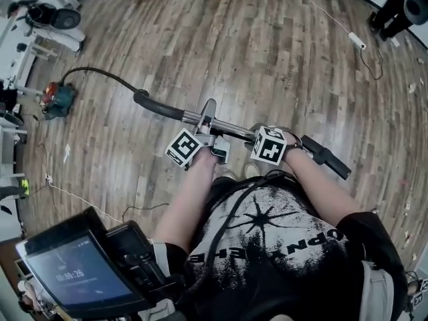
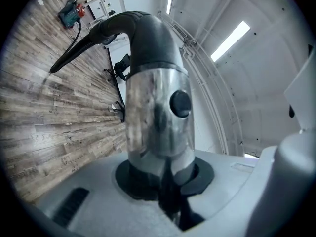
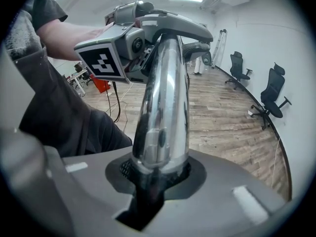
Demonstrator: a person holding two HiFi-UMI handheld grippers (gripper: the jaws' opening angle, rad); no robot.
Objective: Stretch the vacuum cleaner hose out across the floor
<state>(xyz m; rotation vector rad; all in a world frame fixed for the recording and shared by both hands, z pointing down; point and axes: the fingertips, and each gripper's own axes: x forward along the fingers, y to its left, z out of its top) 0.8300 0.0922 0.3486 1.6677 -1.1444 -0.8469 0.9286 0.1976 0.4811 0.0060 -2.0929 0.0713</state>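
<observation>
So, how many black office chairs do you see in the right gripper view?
2. Both stand by the white wall at right: the farther chair and the nearer chair. More may hide behind the metal tube.

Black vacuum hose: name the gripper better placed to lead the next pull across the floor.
Probably left. The left gripper clamps the chrome wand tube beside the curved black handle where the black hose joins; the right gripper grips farther along.

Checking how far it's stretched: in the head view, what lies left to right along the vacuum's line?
Vacuum cleaner → black hose → curved grip → metal tube → black end piece.
</observation>
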